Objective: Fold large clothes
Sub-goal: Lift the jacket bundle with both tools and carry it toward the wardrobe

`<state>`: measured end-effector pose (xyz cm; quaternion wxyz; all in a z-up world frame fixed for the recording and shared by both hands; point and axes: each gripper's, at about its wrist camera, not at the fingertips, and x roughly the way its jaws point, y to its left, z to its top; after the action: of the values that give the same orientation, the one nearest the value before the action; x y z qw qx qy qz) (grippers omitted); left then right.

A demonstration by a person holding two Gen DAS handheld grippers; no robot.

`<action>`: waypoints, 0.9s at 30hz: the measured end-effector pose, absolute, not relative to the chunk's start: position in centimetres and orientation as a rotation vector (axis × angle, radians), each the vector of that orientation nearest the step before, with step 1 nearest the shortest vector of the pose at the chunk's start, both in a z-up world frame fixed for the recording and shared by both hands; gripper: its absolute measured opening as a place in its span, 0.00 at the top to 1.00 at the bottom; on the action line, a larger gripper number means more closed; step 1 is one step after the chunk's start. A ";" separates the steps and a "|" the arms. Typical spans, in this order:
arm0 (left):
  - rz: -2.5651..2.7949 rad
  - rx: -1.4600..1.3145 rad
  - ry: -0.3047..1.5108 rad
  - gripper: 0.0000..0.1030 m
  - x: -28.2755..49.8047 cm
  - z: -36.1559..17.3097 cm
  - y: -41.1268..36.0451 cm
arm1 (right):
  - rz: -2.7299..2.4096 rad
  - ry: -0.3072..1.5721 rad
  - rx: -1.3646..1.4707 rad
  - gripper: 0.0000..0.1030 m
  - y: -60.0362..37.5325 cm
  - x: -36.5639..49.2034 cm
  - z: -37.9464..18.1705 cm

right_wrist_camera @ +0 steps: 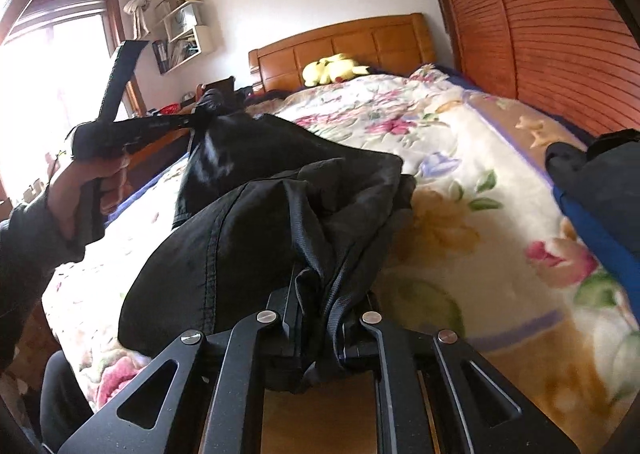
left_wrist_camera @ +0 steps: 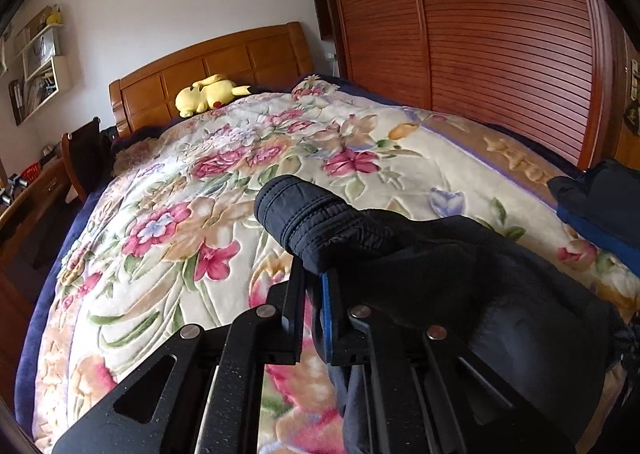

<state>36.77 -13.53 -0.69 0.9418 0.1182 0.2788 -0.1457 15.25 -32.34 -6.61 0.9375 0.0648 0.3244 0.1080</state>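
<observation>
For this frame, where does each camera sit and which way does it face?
Left wrist: sits behind the left claw, facing across the bed toward the headboard; the claw pinches a black garment.
Right wrist: sits behind the right claw, same heading; the person's left hand shows.
Shared: garment, floral blanket, yellow plush, slatted wardrobe.

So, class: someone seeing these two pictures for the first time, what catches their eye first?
The black garment, pinched in both grippers and lifted over the bed. Beneath it spreads the flowered blanket, with a yellow plush toy lying at the wooden headboard.
</observation>
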 end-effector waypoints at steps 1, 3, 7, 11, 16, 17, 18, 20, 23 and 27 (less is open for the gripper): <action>-0.299 0.247 0.562 0.92 36.3 -0.6 -13.7 | 0.213 0.654 0.134 0.89 -32.3 14.9 -6.5; -0.300 0.247 0.552 0.92 35.5 -0.4 -13.8 | 0.203 0.639 0.133 0.90 -32.5 14.4 -6.2; -0.300 0.247 0.532 0.93 34.2 0.1 -14.1 | 0.192 0.609 0.120 0.90 -32.6 12.9 -5.6; -0.300 0.248 0.517 0.92 33.3 0.6 -14.4 | 0.183 0.592 0.117 0.90 -32.8 12.4 -5.3; -0.306 0.254 0.494 0.93 32.6 1.7 -15.6 | 0.172 0.536 0.079 0.90 -32.7 11.7 -3.5; -0.307 0.254 0.485 0.93 32.4 2.1 -16.0 | 0.170 0.529 0.073 0.90 -32.8 11.6 -3.2; -0.310 0.256 0.475 0.93 32.2 2.5 -16.4 | 0.166 0.524 0.056 0.90 -33.0 11.6 -2.9; -0.319 0.263 0.443 0.93 31.8 3.7 -17.6 | 0.154 0.521 0.029 0.90 -33.8 11.5 -2.0; -0.346 0.258 0.402 0.93 31.3 5.6 -19.9 | 0.128 0.495 -0.014 0.90 -35.3 11.1 0.2; -0.395 0.240 0.342 0.93 30.7 8.5 -23.8 | 0.068 0.440 -0.082 0.90 -37.9 10.0 4.9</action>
<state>30.66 -23.76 8.51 0.9590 0.1183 0.1686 -0.1948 9.97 -37.89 4.94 0.9745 -0.0405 0.2181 0.0336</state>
